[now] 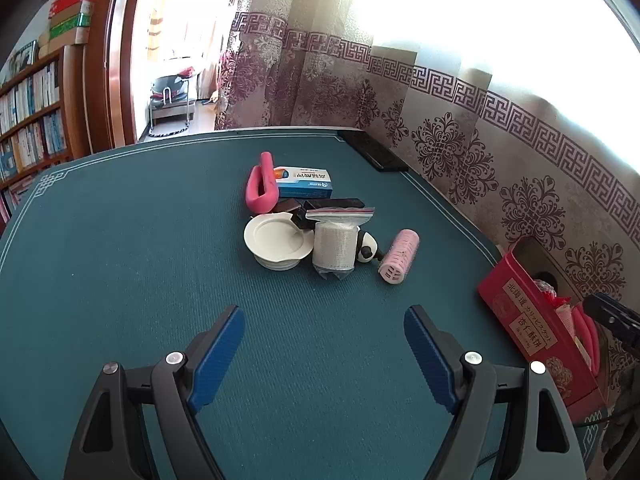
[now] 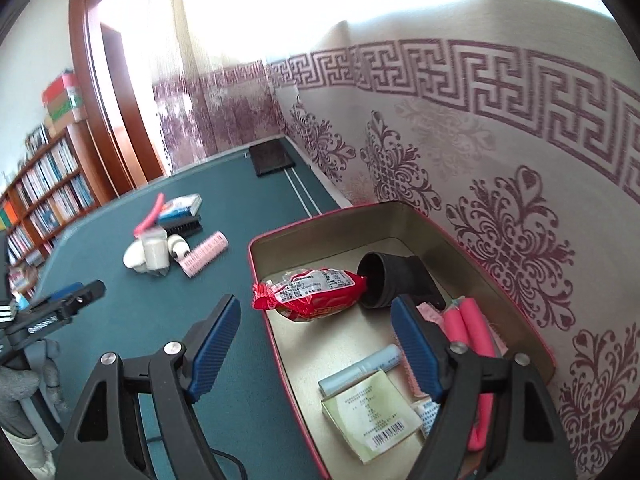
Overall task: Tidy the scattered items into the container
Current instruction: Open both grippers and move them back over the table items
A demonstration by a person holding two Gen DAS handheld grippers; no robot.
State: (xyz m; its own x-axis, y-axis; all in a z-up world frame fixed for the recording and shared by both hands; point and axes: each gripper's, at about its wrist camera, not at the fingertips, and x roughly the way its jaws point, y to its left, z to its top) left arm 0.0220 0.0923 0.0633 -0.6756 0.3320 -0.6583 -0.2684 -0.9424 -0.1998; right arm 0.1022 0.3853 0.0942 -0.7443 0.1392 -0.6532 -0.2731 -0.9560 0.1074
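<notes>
A pile of items lies mid-table: a pink foam curler (image 1: 261,188), a blue and white box (image 1: 305,181), a white dish (image 1: 277,243), a bagged white roll (image 1: 335,246), a panda figure (image 1: 367,249) and a pink hair roller (image 1: 400,256). My left gripper (image 1: 324,354) is open and empty, short of the pile. The red tin (image 2: 404,210) holds a red snack pack (image 2: 316,292), a black cup (image 2: 390,280), pink curlers (image 2: 468,322), a tube and a booklet. My right gripper (image 2: 316,346) is open and empty over the tin's near left rim. The pile shows in the right wrist view too (image 2: 172,240).
The green table mat (image 1: 140,260) meets a patterned curtain (image 1: 460,152) along the right. A black flat object (image 1: 372,150) lies at the far right corner. A bookshelf (image 1: 28,120) and doorway stand beyond the table. The red tin (image 1: 536,332) stands at the right edge.
</notes>
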